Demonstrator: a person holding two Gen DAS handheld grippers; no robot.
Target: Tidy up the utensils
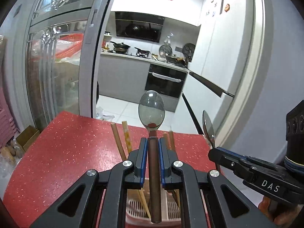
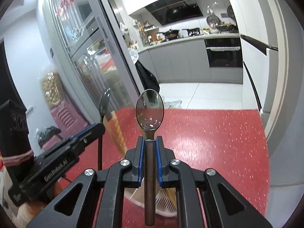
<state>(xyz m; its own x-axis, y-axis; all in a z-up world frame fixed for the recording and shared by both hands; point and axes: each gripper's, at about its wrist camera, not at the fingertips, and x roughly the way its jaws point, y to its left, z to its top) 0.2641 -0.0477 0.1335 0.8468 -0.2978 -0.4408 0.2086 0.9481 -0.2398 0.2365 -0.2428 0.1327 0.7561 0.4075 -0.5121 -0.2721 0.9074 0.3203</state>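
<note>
We hold one spoon in each hand-held gripper. The left hand-held gripper (image 1: 153, 142) is closed narrow on the brown handle of a spoon (image 1: 151, 110), whose bowl stands upright ahead of the fingertips while the handle runs back between the blue pads (image 1: 144, 152) and down past them. Below and just behind this hand-held gripper sits a pink slotted utensil holder (image 1: 133, 207) on the red speckled bench (image 1: 66, 148), with wooden chopsticks (image 1: 118, 140) rising out of it on either side of the fingers.

The right hand-held gripper (image 2: 150, 141) is likewise clamped on a second spoon (image 2: 149, 110), bowl up and forward, brown handle passing between its pads and hanging below. Beneath it we see a corner of the holder's pale rim, with a chopstick (image 2: 118, 131) leaning up to its left.

Each hand-held gripper shows in the other's view: the right one off to the right of the left, its spoon seen edge-on, and the left one off to the left of the right. The two are near one another but apart, both above the bench.
</note>
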